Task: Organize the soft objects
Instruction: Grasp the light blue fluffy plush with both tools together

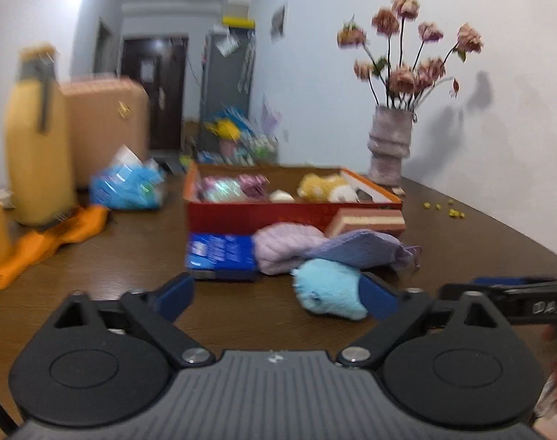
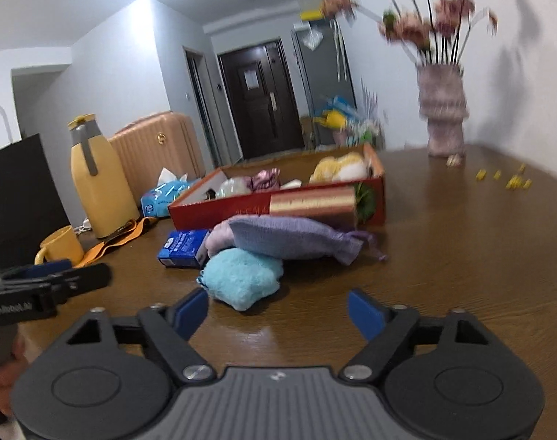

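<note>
Both the left gripper (image 1: 276, 295) and the right gripper (image 2: 278, 311) are hovering with fingers spread wide, pinching nothing. The fluffy light-blue plush toy (image 1: 329, 288) is lying on the brown wooden surface (image 1: 480, 227), touching the left gripper's right finger and just ahead-left of the right gripper's fingers. Closing now is likely risking an off-centre pinch, dragging the lilac knitted pouch (image 2: 293, 238) resting against the toy, well short of the red cardboard box (image 1: 293, 214).

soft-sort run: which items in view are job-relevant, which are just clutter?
Job:
fluffy light-blue plush toy
lilac knitted pouch
pink knitted bundle
red open cardboard box, holding a yellow plush

Clutter:
blue carton
yellow thermos jug
yellow mug
flower vase
blue tissue pack
</note>
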`<state>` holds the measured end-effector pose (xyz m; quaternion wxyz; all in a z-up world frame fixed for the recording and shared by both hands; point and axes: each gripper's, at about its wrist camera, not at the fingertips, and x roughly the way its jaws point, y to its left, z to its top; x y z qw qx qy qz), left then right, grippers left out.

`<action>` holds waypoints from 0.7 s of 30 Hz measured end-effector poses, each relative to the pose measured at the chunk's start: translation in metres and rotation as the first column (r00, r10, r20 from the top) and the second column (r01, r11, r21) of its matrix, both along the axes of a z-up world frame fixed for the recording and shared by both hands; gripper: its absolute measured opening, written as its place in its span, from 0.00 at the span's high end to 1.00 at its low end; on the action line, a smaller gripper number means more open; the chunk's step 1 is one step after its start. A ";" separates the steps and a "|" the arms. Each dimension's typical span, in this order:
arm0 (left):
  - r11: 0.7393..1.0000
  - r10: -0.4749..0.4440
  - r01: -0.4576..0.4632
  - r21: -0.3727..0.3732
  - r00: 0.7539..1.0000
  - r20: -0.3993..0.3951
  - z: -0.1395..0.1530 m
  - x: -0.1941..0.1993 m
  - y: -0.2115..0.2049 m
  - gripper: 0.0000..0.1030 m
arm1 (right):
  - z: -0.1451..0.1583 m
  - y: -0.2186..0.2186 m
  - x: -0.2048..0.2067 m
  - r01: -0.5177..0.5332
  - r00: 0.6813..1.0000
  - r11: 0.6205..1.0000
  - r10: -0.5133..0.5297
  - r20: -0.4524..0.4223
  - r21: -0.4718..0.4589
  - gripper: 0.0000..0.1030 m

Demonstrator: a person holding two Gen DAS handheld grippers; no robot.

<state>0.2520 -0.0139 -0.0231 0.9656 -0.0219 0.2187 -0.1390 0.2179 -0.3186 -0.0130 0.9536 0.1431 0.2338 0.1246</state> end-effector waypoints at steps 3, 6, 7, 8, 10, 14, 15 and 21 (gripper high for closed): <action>0.996 -0.052 0.044 -0.084 0.994 -0.101 -0.010 0.043 -0.007 0.32 | -0.009 0.003 0.037 -0.020 0.999 0.998 0.023 -0.042 0.055 0.39; 0.983 -0.100 0.067 -0.171 0.975 -0.196 -0.024 0.080 -0.010 0.38 | -0.014 0.011 0.068 -0.040 0.997 0.996 0.045 -0.060 0.074 0.45; 0.977 -0.120 0.078 -0.197 0.970 -0.211 -0.028 0.089 -0.010 0.40 | -0.015 0.014 0.079 -0.041 0.996 0.996 0.046 -0.072 0.074 0.47; 0.976 -0.124 0.075 -0.206 0.965 -0.232 -0.032 0.096 -0.010 0.49 | -0.017 0.017 0.086 -0.046 0.996 0.996 0.052 -0.075 0.072 0.48; 0.971 -0.137 0.072 -0.229 0.950 -0.281 -0.040 0.107 -0.010 0.65 | -0.020 0.021 0.099 -0.050 0.995 0.996 0.057 -0.087 0.075 0.52; 0.952 -0.176 0.087 -0.294 0.940 -0.292 -0.045 0.102 0.000 0.75 | -0.029 0.026 0.111 -0.073 0.989 0.991 0.087 -0.123 0.111 0.62; 0.951 -0.176 0.086 -0.296 0.939 -0.296 -0.045 0.099 0.001 0.76 | -0.029 0.027 0.109 -0.082 0.987 0.989 0.097 -0.126 0.121 0.66; 0.947 -0.185 0.079 -0.311 0.926 -0.330 -0.041 0.037 0.012 0.76 | -0.026 0.035 0.061 -0.161 0.975 0.981 0.176 -0.138 0.110 0.69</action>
